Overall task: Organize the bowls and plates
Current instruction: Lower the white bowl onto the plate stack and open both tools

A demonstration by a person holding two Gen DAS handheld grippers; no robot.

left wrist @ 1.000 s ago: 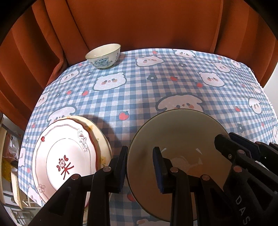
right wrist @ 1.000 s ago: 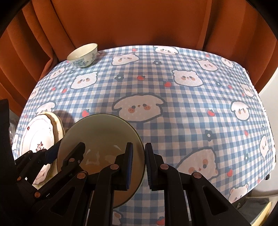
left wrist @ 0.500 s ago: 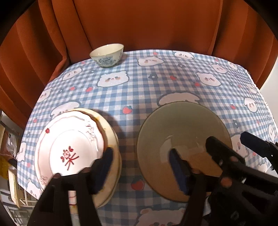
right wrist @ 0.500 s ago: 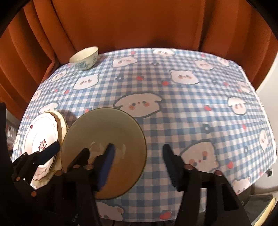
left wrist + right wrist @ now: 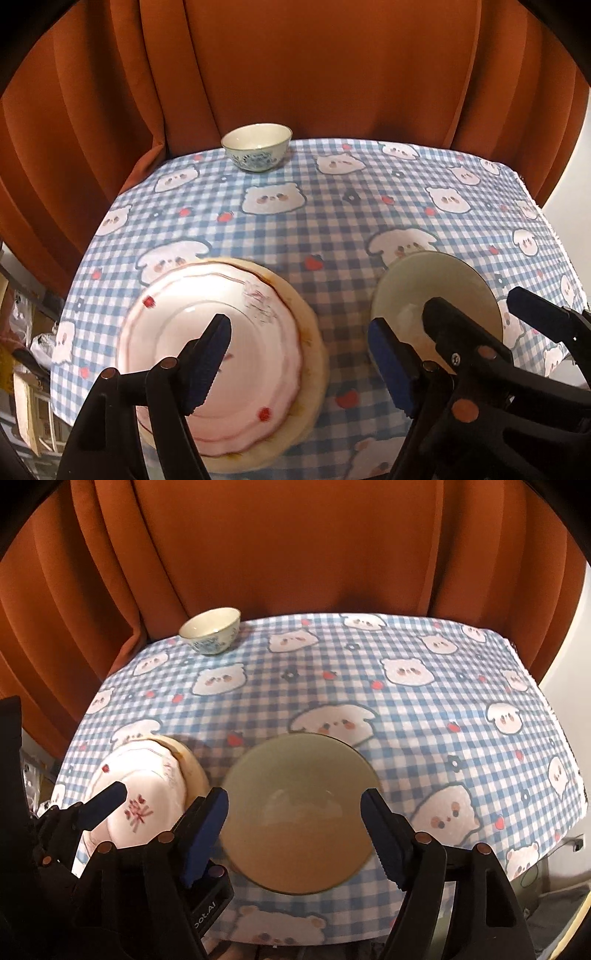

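Two tools hang over the near edge of the worktop, both spread wide and gripping nothing. The left tool (image 5: 299, 363) hovers above the white scalloped plate with red markings (image 5: 210, 332), which lies flat on a larger cream plate with a brown rim (image 5: 310, 332) at the near left corner of the blue-and-white checked tablecloth (image 5: 332, 229). The right tool (image 5: 295, 834) straddles the plain olive-green shallow plate (image 5: 299, 812), which sits flat near the middle of the near edge, well apart from the stack. A small white bowl with blue pattern (image 5: 256, 151) stands upright at the far left edge, just in front of the orange curtain (image 5: 295, 74).

Risks, as I judge them: the olive plate reaches close to the near edge, so a sideways nudge from a tool finger could slide it off the cloth. Its low, smooth rim gives little to grip, and a pinch at one side may let it tip or slip when lifted. Lowering it onto the stack off-centre could rock the white plate or chip a rim. The bowl sits near the far edge and could be pushed into the curtain.

All three plates face upward; being round, none has a long axis. The bowl's mouth opens upward.
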